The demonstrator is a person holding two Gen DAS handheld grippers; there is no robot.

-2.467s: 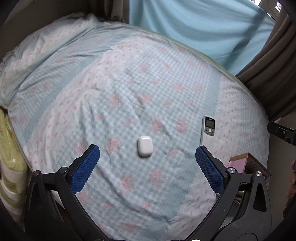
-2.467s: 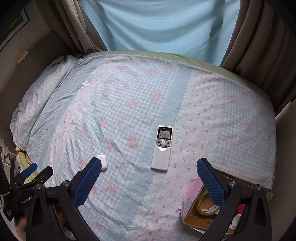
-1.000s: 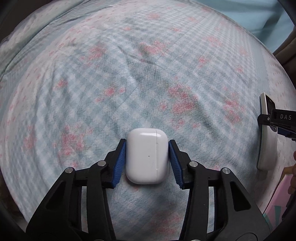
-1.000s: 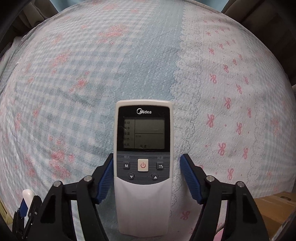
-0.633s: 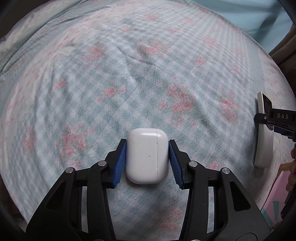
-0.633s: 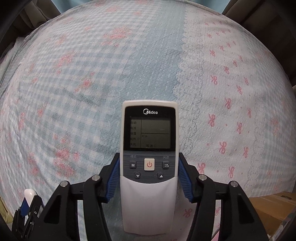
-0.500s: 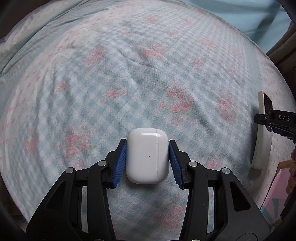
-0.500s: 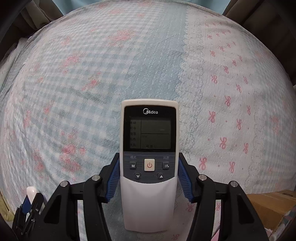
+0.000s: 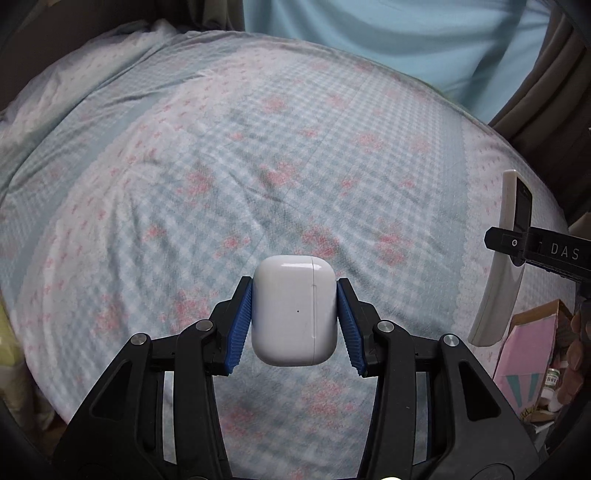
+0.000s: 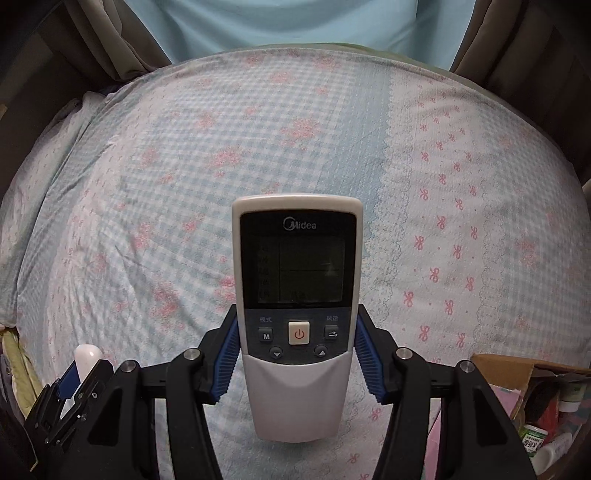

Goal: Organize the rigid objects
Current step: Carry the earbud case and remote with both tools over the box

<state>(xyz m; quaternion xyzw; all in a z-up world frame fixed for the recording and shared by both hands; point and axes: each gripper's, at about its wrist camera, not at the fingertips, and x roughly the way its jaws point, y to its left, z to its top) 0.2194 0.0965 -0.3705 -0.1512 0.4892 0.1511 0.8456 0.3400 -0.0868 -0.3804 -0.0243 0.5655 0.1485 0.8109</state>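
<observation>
Since the frames of half a second ago both of my tongs have risen: the bedspread (image 9: pixel 221 155) now lies farther below, and the blue curtain (image 10: pixel 280 26) and the brown drapes have come into view beyond the far edge of the bed. My left gripper (image 9: pixel 294 325) is closed narrowly on the white earbud case (image 9: pixel 294 310), which sits between the two blue pads (image 9: pixel 239 328), one pad pressed against each long side, its hinge seam toward my right and its upper end projecting past the fingertips; the case hangs clear above the bedspread. My right gripper (image 10: pixel 298 365) is clamped on the white air-conditioner remote (image 10: pixel 297 295), gripping it at the button band, so that the dark screen extends forward past the pads and the plain lower body reaches back between the black arms; it too is held above the bedspread. In the left wrist view the remote appears edge-on at the right margin. In the right wrist view the case shows at the lower left, held in the left gripper. Count: one earbud case, one remote, two grippers, each loaded. A cardboard box (image 10: pixel 517 369) holding small items stands at the bed's near right corner.
</observation>
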